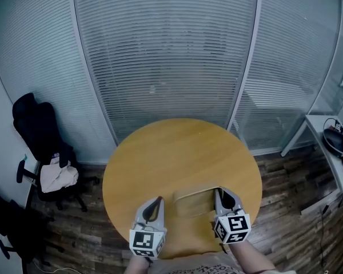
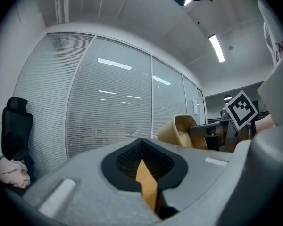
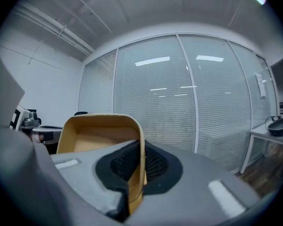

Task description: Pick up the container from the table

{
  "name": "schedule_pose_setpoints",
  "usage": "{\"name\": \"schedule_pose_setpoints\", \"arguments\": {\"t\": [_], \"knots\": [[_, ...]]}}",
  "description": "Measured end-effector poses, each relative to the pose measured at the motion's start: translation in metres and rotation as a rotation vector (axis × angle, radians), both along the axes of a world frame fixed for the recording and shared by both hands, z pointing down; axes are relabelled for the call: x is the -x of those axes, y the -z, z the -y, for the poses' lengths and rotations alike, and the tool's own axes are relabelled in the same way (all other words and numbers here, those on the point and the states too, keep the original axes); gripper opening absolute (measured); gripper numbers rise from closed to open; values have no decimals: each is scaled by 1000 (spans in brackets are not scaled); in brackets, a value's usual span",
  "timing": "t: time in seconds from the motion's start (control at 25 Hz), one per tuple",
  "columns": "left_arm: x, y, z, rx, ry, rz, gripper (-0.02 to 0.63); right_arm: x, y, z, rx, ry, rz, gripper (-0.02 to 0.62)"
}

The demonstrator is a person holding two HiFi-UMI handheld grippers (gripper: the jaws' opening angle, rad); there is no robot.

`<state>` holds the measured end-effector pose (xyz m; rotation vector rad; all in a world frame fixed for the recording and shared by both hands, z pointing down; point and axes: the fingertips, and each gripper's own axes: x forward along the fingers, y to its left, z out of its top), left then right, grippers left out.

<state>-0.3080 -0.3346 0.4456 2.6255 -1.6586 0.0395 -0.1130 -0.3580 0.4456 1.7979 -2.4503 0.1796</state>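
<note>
Once clamped by a single wall like this, ready for lifting rather than reaching. Right gripper: jaws pressed onto the right-hand wall of the tan container, with that thin wall standing upright between the two dark pads and the open tub spreading away to the gripper's left and a little ahead of it. Left gripper: jaws drawn together on nothing, only a sliver of wood colour showing through the slit between them. Container off to its right, apart from it, and seen from there tipped with its mouth turned toward this gripper.

Judged to be at the point between grasp and lift. Cannot tell from above whether the base touches the round table beneath both grippers; from the left gripper's side, seems raised and tilted, so probably just off the wood.

Next move calls for a steady rise straight up from the table with a firm squeeze. Held by one thin wall only, so likely to sag away from the pads on the free side. Worth levelling the right wrist, or bringing the left gripper across to its right to support the far wall. No call to part the right jaws.
</note>
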Motion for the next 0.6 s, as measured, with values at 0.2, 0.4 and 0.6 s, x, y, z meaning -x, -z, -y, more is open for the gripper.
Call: {"name": "schedule_pose_setpoints", "arguments": {"t": [0.2,0.4,0.6], "knots": [[-4,0,2,-3,-10,4,6,-5,-4,2,21,-25,19,5],[-2,0,2,3,-4,3,6,-6,-6,1,32,-35,36,5],[-5,0,4,4,-11,9,6,-7,-5,3,37,-34,33,5]]}}
